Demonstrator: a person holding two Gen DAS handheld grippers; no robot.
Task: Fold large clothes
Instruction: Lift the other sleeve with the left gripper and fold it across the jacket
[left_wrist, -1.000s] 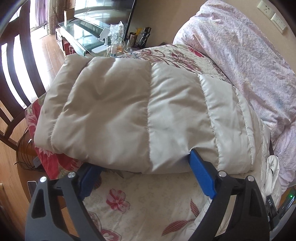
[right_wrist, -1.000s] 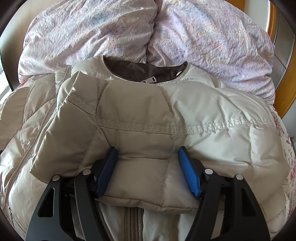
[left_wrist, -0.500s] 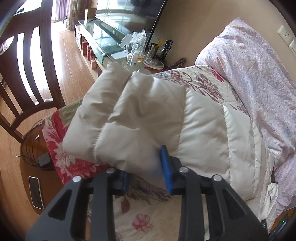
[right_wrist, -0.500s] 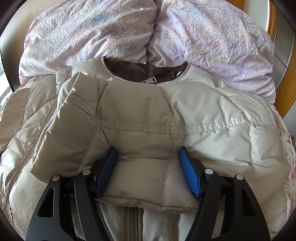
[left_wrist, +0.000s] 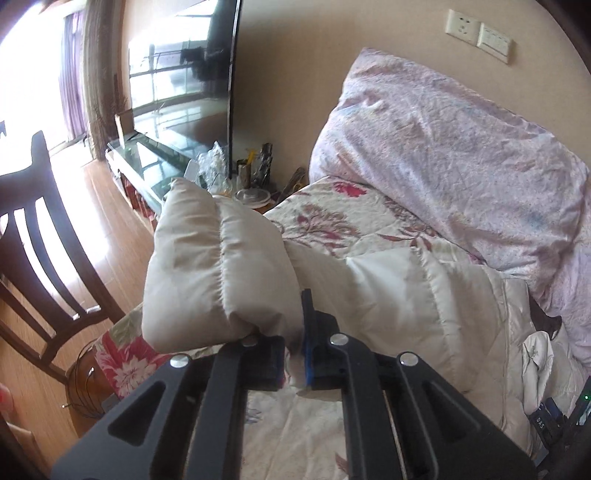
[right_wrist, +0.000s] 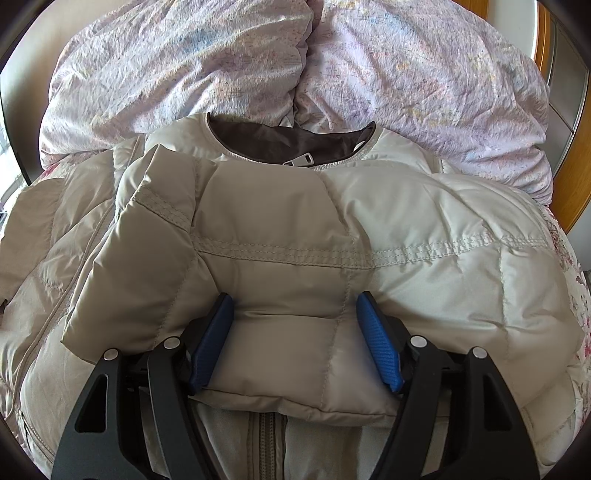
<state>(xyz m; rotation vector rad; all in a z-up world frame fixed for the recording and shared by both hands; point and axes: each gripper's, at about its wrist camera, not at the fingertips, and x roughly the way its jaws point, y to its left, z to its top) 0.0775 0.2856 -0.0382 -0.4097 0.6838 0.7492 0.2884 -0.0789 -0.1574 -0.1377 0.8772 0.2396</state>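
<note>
My left claw is clamped on the hem of the beige puffer jacket, lifting it above the floral bed. My right claw, jaws apart, straddles the sleeve folded across the jacket's chest.

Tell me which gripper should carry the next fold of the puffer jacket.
Left. The left gripper is shut on a raised section of the jacket, ready to carry across. The right gripper is open, straddling the folded sleeve, probably best pinning it.
</note>
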